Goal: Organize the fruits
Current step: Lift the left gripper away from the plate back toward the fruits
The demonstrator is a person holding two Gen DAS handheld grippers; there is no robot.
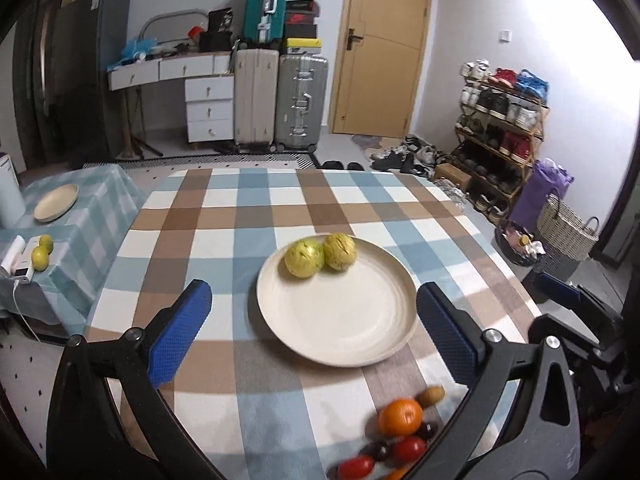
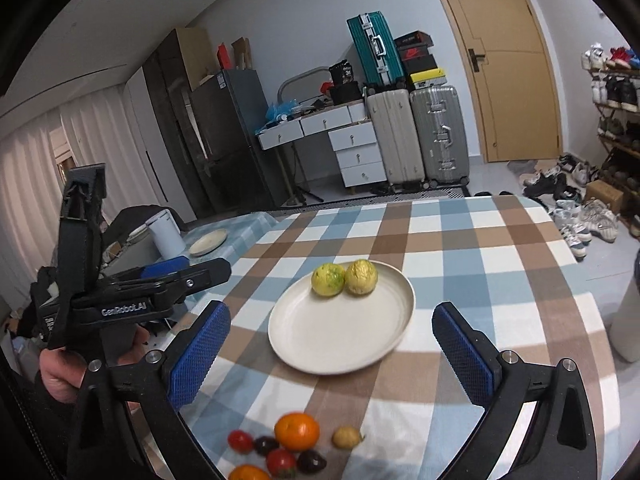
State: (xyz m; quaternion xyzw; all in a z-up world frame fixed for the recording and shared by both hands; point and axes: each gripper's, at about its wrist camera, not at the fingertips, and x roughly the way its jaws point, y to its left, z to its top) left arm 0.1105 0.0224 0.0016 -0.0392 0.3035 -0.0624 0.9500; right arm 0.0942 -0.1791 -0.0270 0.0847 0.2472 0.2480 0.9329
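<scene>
A cream plate (image 1: 344,320) (image 2: 332,340) sits mid-table on the checked cloth and carries two yellow-green round fruits (image 1: 305,258) (image 2: 328,279), touching side by side at its far rim. My left gripper (image 1: 312,296) hovers over the plate's near side, open and empty. My right gripper (image 2: 331,310) is likewise open and empty above the plate. Near the table's front edge lie an orange (image 1: 401,417) (image 2: 297,431), small red tomatoes (image 2: 281,462), dark fruits (image 2: 267,445) and a small brown fruit (image 1: 431,395) (image 2: 346,437). A hand holds the left gripper (image 2: 200,270) at the left of the right wrist view.
A lower side table (image 1: 96,200) on the left bears a second cream plate (image 1: 56,202), two yellow-green fruits (image 1: 40,258) and a white canister (image 2: 166,234). Suitcases, drawers and a door stand behind; a shoe rack and a wicker basket (image 1: 566,224) are at the right.
</scene>
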